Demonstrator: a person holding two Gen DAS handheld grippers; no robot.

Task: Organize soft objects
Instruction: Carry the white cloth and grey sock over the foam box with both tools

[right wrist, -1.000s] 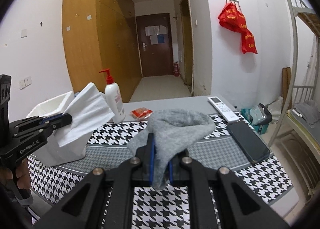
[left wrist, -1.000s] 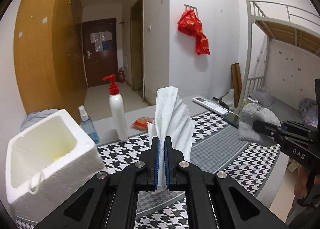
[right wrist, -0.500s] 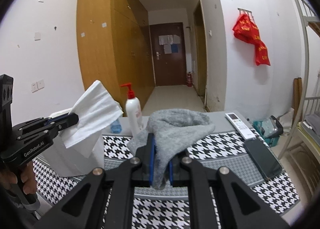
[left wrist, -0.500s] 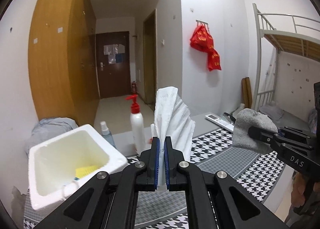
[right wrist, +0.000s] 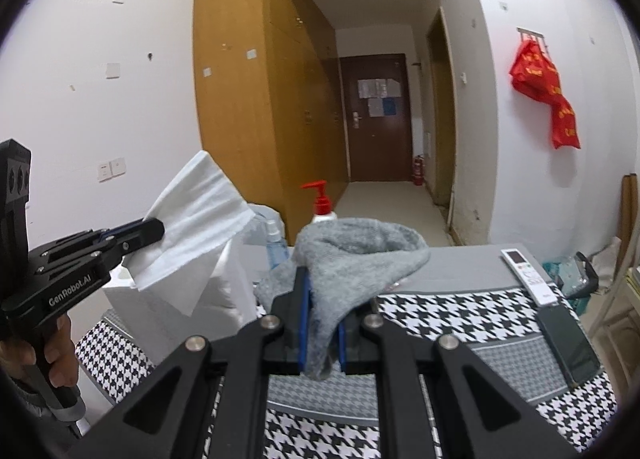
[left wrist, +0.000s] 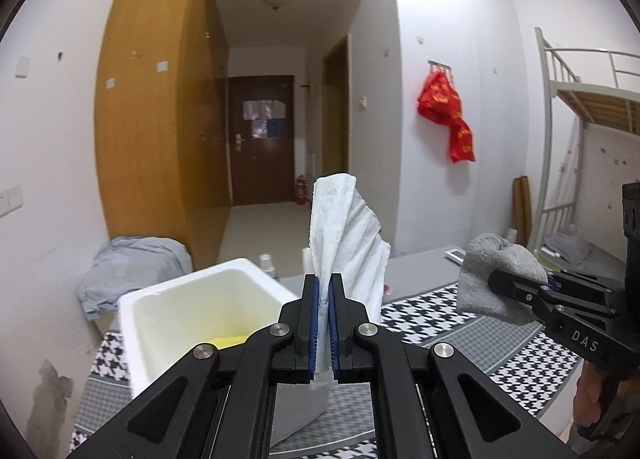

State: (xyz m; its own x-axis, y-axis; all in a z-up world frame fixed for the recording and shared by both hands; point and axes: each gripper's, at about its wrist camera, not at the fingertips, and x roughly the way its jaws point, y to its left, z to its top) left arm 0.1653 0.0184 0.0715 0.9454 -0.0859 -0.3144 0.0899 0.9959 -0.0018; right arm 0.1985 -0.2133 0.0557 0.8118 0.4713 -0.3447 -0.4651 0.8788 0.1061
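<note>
Clamping white tissue [left wrist: 346, 243] in left gripper [left wrist: 324, 323] above foam box [left wrist: 168, 299] | right gripper [right wrist: 322, 329] pinches grey sock [right wrist: 356, 251] | yellow item [left wrist: 228, 340] only left view | pump bottle [right wrist: 321, 203] now hidden there

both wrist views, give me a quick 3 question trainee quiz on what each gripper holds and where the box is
1. True or false: the left gripper is shut on the white crumpled paper towel.
2. What does the right gripper hold? A) red-capped white pump bottle B) grey knitted sock C) white remote control
3. Fill in: in the left wrist view, something ______ in colour lies at the bottom of the open white foam box.

Key: 1 true. 2 B, the grey knitted sock. 3 yellow.
</note>
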